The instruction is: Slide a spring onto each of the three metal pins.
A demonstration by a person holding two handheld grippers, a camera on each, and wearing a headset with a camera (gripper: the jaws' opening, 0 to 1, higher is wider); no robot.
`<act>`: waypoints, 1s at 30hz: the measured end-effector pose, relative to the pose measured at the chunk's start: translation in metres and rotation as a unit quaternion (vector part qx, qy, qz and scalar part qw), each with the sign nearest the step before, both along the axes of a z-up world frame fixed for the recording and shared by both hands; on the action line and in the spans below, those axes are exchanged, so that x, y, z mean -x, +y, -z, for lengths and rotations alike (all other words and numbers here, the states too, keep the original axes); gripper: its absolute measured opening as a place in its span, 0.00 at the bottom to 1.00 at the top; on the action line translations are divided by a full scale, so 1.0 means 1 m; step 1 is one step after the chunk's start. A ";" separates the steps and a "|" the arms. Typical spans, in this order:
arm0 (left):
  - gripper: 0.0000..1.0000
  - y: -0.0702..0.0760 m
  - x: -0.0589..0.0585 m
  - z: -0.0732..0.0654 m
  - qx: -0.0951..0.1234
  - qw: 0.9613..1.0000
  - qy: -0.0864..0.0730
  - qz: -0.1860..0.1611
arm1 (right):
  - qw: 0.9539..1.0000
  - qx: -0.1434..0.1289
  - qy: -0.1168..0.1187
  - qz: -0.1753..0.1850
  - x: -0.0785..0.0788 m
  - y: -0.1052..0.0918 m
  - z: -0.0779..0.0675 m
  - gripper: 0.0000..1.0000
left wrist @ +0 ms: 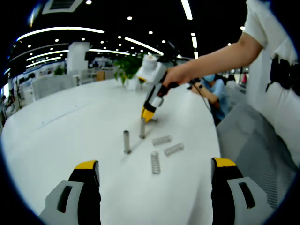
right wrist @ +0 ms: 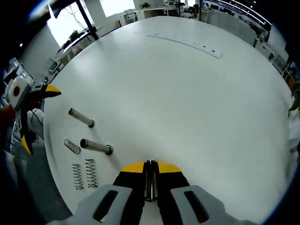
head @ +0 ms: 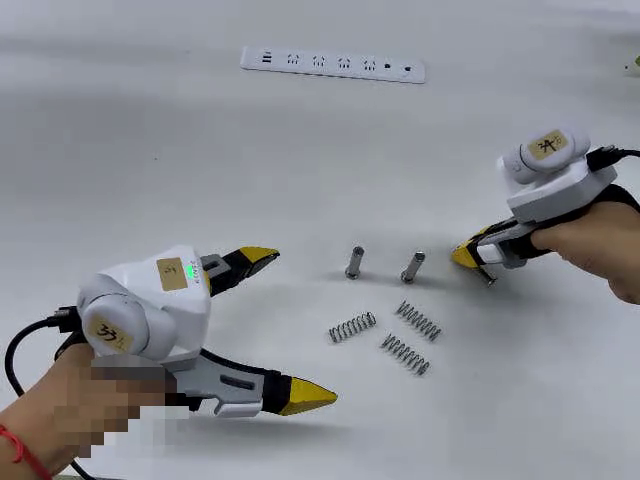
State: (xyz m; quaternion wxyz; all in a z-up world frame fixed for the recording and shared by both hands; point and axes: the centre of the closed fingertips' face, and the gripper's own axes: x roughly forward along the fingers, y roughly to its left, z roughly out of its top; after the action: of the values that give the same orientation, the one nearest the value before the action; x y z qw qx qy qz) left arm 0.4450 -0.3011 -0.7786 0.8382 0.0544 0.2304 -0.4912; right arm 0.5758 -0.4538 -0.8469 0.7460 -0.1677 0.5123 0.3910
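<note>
On a broad white table (head: pixel 150 170), two metal pins stand on end side by side, the left pin (head: pixel 354 262) and the middle pin (head: pixel 412 266), both bare with no spring on them. Just in front of them three springs lie flat and loose: the first spring (head: pixel 352 327) towards the left, the second spring (head: pixel 418 320) and the last spring (head: pixel 405 354) close together on the right, all within easy reach of the pins they belong on. The right tongs (head: pixel 468 256) are pressed together on the third pin (right wrist: pixel 150 183), held low with its end at the table just to the right of the standing pair, apparently so that it can be stood up in line with them. The left tongs (head: pixel 290 326) are spread wide and empty, hovering near the springs on the left, seemingly ready to pick one up. A power strip (head: pixel 333 64) lies well apart at the back
</note>
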 end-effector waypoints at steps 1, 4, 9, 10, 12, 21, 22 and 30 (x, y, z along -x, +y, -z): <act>1.00 0.000 0.000 0.000 0.000 1.000 0.000 0.000 | 1.000 -0.001 -0.001 0.000 0.000 0.000 -0.001 0.09; 1.00 0.000 0.000 -0.001 0.000 1.000 -0.001 0.001 | 1.000 -0.009 -0.007 0.000 0.002 0.001 -0.007 0.09; 1.00 0.000 0.000 -0.002 0.000 1.000 -0.001 0.001 | 1.000 -0.020 -0.015 0.003 0.003 0.001 -0.013 0.09; 1.00 -0.001 0.000 -0.002 -0.001 1.000 -0.001 0.002 | 1.000 -0.022 -0.017 0.002 0.004 0.001 -0.015 0.09; 1.00 -0.001 0.000 -0.002 -0.001 1.000 -0.001 0.002 | 0.999 -0.028 -0.021 0.004 0.002 0.000 -0.017 0.09; 1.00 -0.002 0.000 -0.004 -0.003 1.000 -0.003 0.004 | 0.998 -0.047 -0.041 0.008 0.007 -0.001 -0.028 0.09; 1.00 -0.002 0.000 -0.004 -0.003 1.000 -0.004 0.004 | 0.998 -0.049 -0.044 0.009 0.007 -0.001 -0.029 0.09; 1.00 -0.003 0.001 -0.006 -0.003 1.000 -0.005 0.005 | 0.996 -0.065 -0.059 0.014 0.012 -0.002 -0.037 0.09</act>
State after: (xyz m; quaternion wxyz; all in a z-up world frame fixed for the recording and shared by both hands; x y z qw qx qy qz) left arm 0.4439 -0.3043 -0.7722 0.8370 0.0611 0.2274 -0.4940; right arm 0.5633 -0.4559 -0.8094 0.7897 -0.1341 0.4431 0.4025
